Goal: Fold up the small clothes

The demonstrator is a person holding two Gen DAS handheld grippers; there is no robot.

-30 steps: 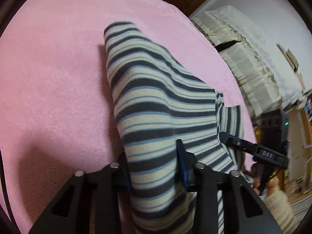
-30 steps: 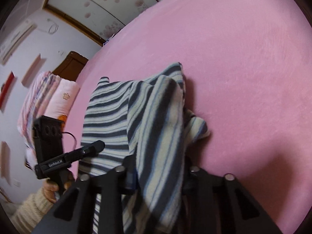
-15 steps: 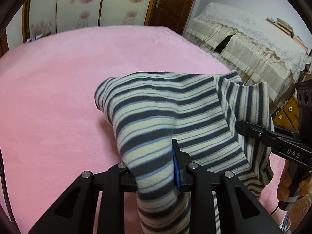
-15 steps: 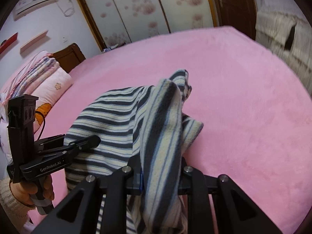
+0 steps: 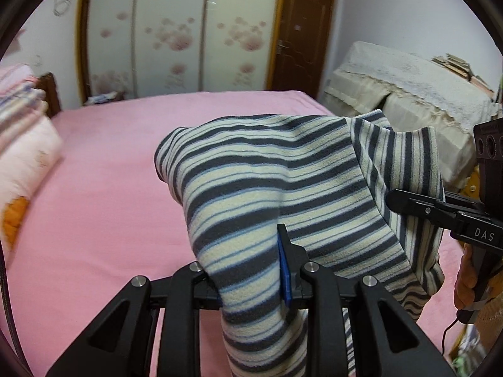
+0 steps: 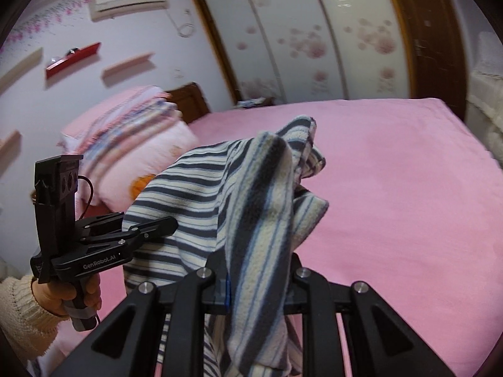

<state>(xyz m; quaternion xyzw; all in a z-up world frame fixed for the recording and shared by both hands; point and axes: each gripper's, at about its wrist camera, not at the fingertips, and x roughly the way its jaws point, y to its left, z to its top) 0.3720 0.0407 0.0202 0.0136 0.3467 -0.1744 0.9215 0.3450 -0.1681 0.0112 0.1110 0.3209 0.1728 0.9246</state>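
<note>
**Striped garment hangs between two grippers, above the pink bed**

The striped fleece garment (image 5: 283, 182) is not lying on the bed now. It is held in the air, with the pink bed cover (image 5: 103, 207) below and behind it. The left gripper (image 5: 251, 270) pinches one part of the cloth: its jaws are pressed onto a thick roll of fleece, which comes out past the fingers and also hangs down under them. The right gripper (image 6: 257, 270) does the same on another part — a bunched fold of the same cloth stands up between its jaws and falls over them.

The relation that matters is this one. The cloth runs from one gripper across to the other, so its long axis goes side to side between the two hands, and the loose rest hangs down from this line. In the left wrist view the right gripper is at the right edge, with its fingers on the far end of the garment; in the right wrist view the left gripper is at the left, held by a hand (image 6: 67, 298) in a cream knitted sleeve (image 6: 19, 314). Neither hand is nearer to the garment — both already hold it.

I judge that the coming move must bring this line down to the bed, so the hanging part touches first and lies flat. The free bed surface lies ahead of both grippers and below them. If the two hands come down unevenly, the cloth may land twisted.
</note>
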